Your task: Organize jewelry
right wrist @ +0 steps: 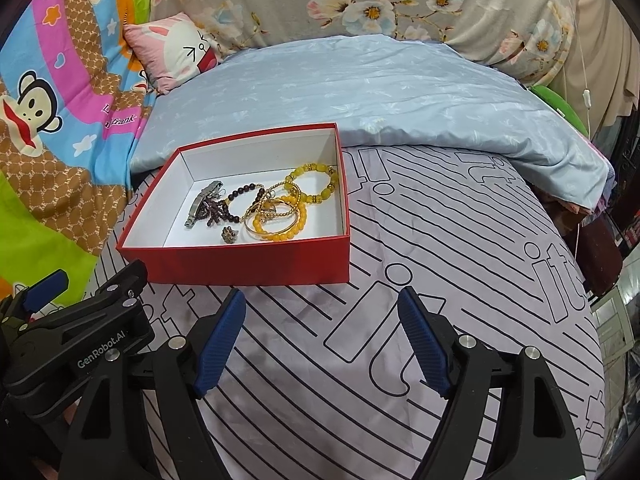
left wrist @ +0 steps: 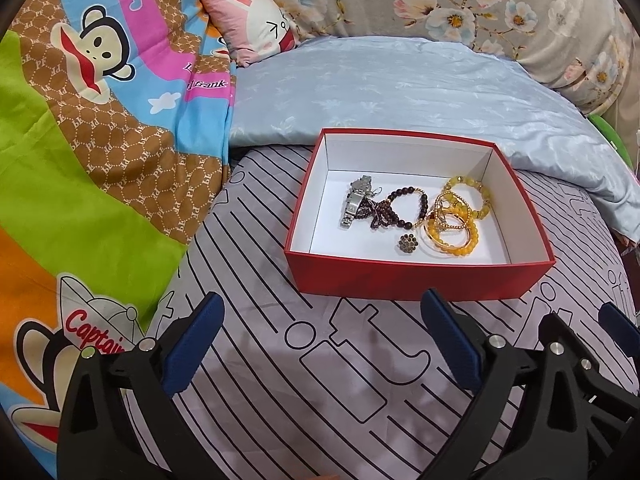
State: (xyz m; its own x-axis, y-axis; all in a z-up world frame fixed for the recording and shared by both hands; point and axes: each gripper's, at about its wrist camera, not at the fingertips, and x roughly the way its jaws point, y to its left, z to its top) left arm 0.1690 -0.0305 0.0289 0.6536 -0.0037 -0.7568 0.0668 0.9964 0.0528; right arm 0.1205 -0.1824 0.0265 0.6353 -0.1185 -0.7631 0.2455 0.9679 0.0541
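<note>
A red box (left wrist: 416, 280) (right wrist: 240, 264) with a white inside sits on the striped grey bedsheet (left wrist: 320, 380). In it lie a silver watch (left wrist: 356, 200) (right wrist: 202, 200), a dark bead bracelet (left wrist: 404, 192) (right wrist: 244, 190), yellow bead bracelets (left wrist: 486, 200) (right wrist: 308, 169), gold bangles (left wrist: 448, 240) and a small flower brooch (left wrist: 407, 243) (right wrist: 230, 235). My left gripper (left wrist: 322, 304) hovers open just in front of the box, with nothing between its blue pads. My right gripper (right wrist: 322, 300) is open beside it, off the box's front right corner, also empty.
A light blue quilt (left wrist: 400, 80) lies folded behind the box. A cartoon monkey blanket (left wrist: 100, 120) rises on the left, with a pink pillow (left wrist: 252, 20) and floral fabric (right wrist: 360, 0) at the back. The bed drops off at the right (right wrist: 596, 280).
</note>
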